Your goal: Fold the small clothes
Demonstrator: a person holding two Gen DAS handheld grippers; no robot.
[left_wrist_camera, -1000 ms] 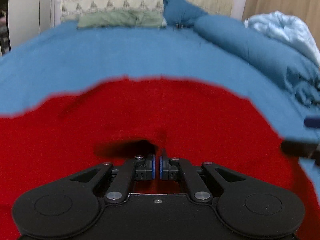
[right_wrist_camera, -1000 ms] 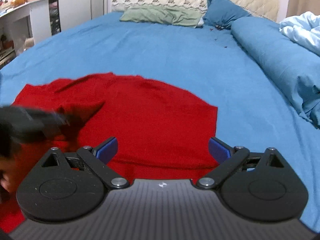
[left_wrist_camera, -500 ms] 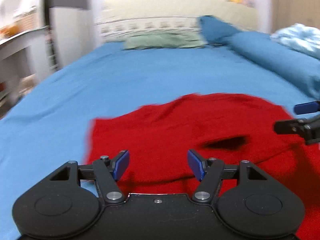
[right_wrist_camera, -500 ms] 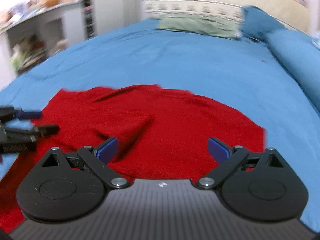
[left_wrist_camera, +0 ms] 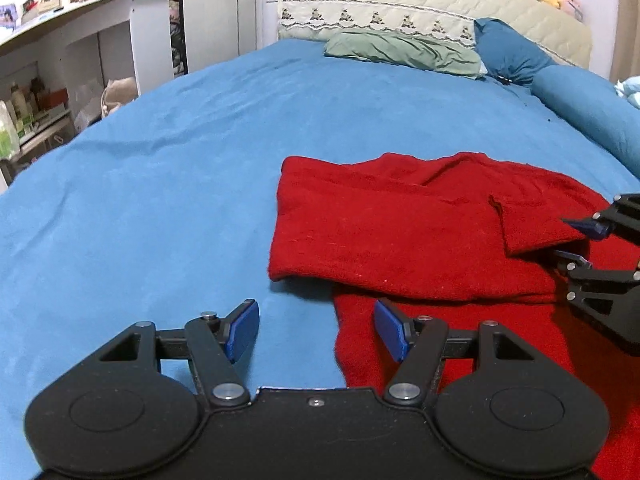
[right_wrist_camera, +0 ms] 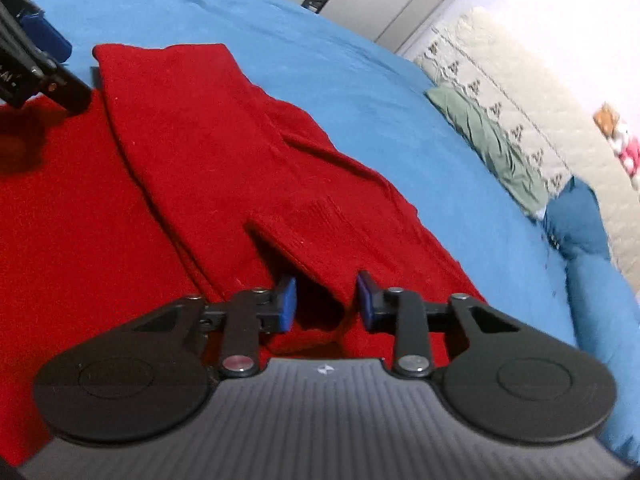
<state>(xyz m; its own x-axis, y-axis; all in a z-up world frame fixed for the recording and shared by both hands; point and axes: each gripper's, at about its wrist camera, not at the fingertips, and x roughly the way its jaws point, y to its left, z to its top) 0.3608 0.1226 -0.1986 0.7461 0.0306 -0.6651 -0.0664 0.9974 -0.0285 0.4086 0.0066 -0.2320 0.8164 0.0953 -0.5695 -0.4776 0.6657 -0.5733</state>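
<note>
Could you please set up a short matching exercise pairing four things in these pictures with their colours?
Things:
1. sweater
2. bed sheet
3. flat pillow
4. headboard

Colours:
A. cream
B. blue
C. red
D. grey-green

Pairs: 1-C, 2-B, 3-D, 4-A

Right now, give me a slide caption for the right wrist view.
Open right gripper straddles a raised cuff edge of the red sweater on the blue bed.
</note>
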